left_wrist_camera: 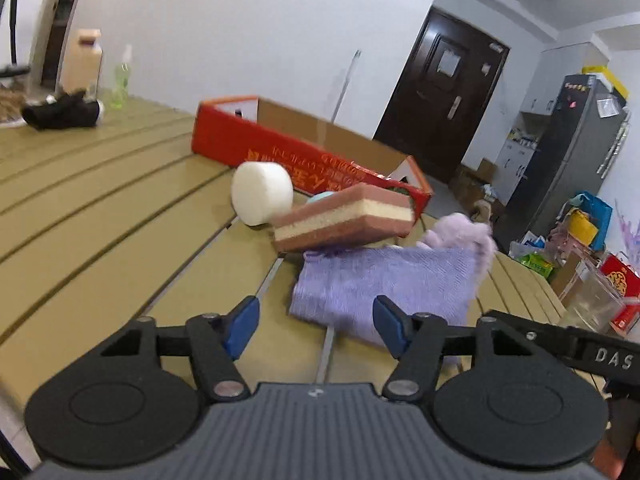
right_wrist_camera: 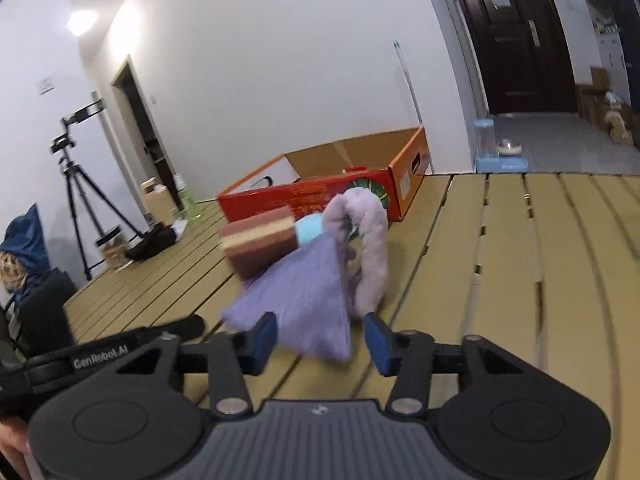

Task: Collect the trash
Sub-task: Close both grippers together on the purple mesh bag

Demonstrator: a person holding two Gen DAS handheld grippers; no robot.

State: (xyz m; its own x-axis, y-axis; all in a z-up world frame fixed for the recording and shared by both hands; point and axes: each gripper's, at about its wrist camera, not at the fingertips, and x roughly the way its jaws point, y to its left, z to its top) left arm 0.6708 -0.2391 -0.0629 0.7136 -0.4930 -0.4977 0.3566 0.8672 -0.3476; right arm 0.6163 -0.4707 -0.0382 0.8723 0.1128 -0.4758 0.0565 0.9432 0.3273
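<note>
Cardboard box (left_wrist_camera: 304, 148) on the slatted table (left_wrist_camera: 100, 200), nothing visible inside; before it lie purple cloth (left_wrist_camera: 384, 288), layered sponge (left_wrist_camera: 344, 220), white roll (left_wrist_camera: 262, 192). Left gripper (left_wrist_camera: 316, 322) and right gripper (right_wrist_camera: 320, 338) jaws apart, holding nothing.

Both grippers (left_wrist_camera: 316, 326) (right_wrist_camera: 320, 342): black linkages, silver rivets, blue-padded jaws, ribbed grey housing.

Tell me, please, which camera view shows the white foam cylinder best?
The left wrist view: the white foam cylinder lies in plain sight on the slatted table, beside the layered sponge. The right wrist view does not show it at all.
</note>
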